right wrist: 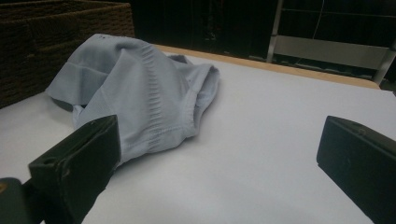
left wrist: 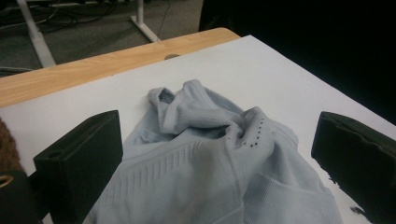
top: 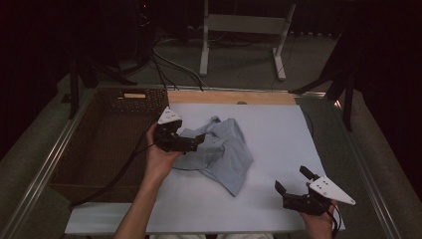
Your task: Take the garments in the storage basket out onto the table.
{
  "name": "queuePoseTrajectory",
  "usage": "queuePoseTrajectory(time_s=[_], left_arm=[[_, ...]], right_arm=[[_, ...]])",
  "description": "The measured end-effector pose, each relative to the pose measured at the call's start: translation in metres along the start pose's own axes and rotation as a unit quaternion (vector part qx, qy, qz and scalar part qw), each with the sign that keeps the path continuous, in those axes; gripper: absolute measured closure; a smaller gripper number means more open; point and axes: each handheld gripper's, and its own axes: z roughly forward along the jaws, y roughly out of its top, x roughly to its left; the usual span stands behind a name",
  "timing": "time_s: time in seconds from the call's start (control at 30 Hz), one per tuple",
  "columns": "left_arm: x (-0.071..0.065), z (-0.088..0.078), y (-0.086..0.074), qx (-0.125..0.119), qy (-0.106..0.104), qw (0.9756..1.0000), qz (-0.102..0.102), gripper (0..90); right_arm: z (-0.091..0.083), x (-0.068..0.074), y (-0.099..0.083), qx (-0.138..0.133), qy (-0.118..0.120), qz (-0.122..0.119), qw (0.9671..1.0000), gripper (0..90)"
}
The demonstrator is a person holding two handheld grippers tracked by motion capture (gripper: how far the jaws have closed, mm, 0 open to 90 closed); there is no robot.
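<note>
On the white bench top [top: 278, 144], toward its left half and nearer the far edge than the near one, a pale blue garment [top: 221, 149] lay crumpled in a loose heap. Fabric ribbed and finely perforated as seen in the left gripper view [left wrist: 210, 158]; folds bunched up at the far side. In the right gripper view the garment [right wrist: 135, 88] rose as a soft mound, with the woven basket [right wrist: 56, 42] behind it.

Left gripper [top: 196, 142] sat at the garment's left margin, held in a hand [top: 159, 159] coming from the near edge. Jaws stood wide apart, as wide as they go; cloth lay below and between them, pads not pressing it. Nothing gripped.

Right gripper [top: 293, 181] rested near the near right corner of the bench, well apart from the garment. Jaws spread wide, bare white surface between them, nothing held.

Dark woven basket [top: 107, 139] stood against the left edge of the bench. Wooden strip [top: 234, 97] ran along the far edge.
</note>
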Motion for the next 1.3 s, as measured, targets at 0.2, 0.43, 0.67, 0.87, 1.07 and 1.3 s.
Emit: queuePoseTrajectory(time_s=[0.2, 0.43, 0.67, 0.87, 1.07, 1.3], left_arm=[[0.003, -0.012, -0.003, -0.009, 0.005, 0.9999, -0.005, 3.7], [0.008, -0.023, -0.008, -0.015, 0.015, 0.9997, -0.009, 3.7], [0.011, -0.036, -0.014, -0.018, 0.022, 0.9995, -0.012, 3.7], [0.013, -0.043, -0.018, -0.023, 0.024, 0.9993, -0.016, 3.8], [0.014, -0.05, -0.024, -0.032, 0.024, 0.9989, -0.025, 3.7], [0.009, -0.057, -0.028, -0.039, 0.031, 0.9986, -0.019, 3.7]], right_arm=[[0.0, 0.0, 0.0, 0.001, 0.0, 0.0, 1.0, 0.2], [0.002, 0.0, 0.0, 0.001, 0.002, 0.001, 1.0, 0.2], [0.003, 0.001, 0.0, 0.002, 0.003, 0.001, 1.0, 0.2], [0.003, 0.001, 0.0, 0.004, 0.003, 0.001, 1.0, 0.2], [0.003, 0.001, 0.0, 0.004, 0.003, 0.002, 1.0, 0.2], [0.005, 0.002, 0.0, 0.005, 0.003, 0.004, 1.0, 0.2]])
